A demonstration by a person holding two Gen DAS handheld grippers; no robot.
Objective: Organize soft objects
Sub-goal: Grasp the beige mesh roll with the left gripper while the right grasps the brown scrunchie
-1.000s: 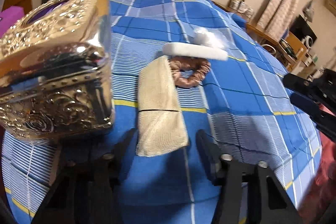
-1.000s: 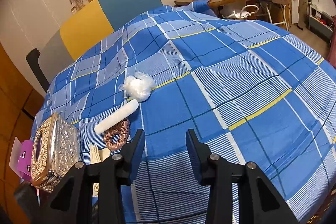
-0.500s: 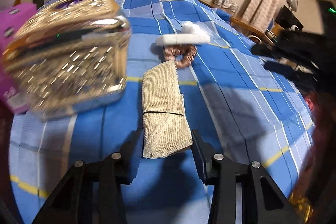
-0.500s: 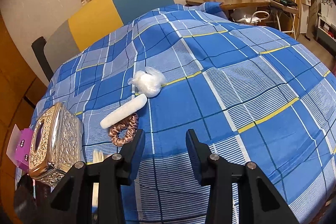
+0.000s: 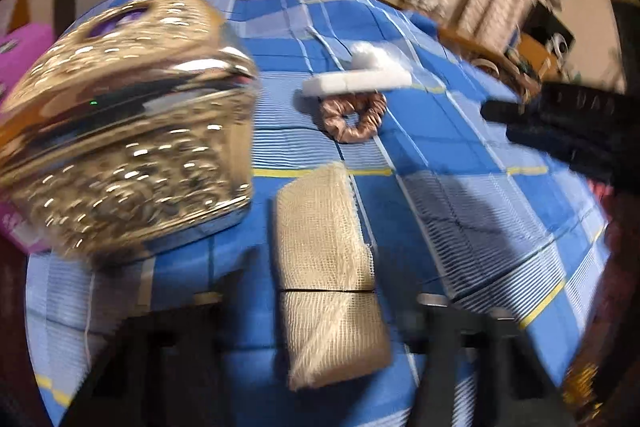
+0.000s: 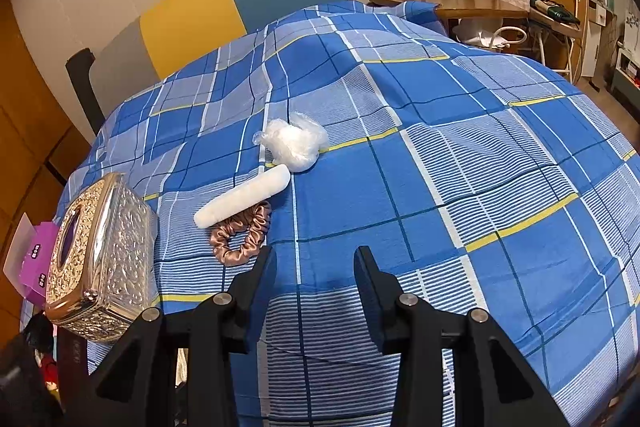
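Beige mesh cloth roll point(image 5: 328, 279), black-banded

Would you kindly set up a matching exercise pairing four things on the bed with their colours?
Things:
1. scrunchie
2. tissue box
3. folded mesh cloth
4. long soft roll

Colours:
A. white
B. beige
C. copper brown
D. shiny gold

Pairs: 1-C, 2-D, 3-B, 4-A
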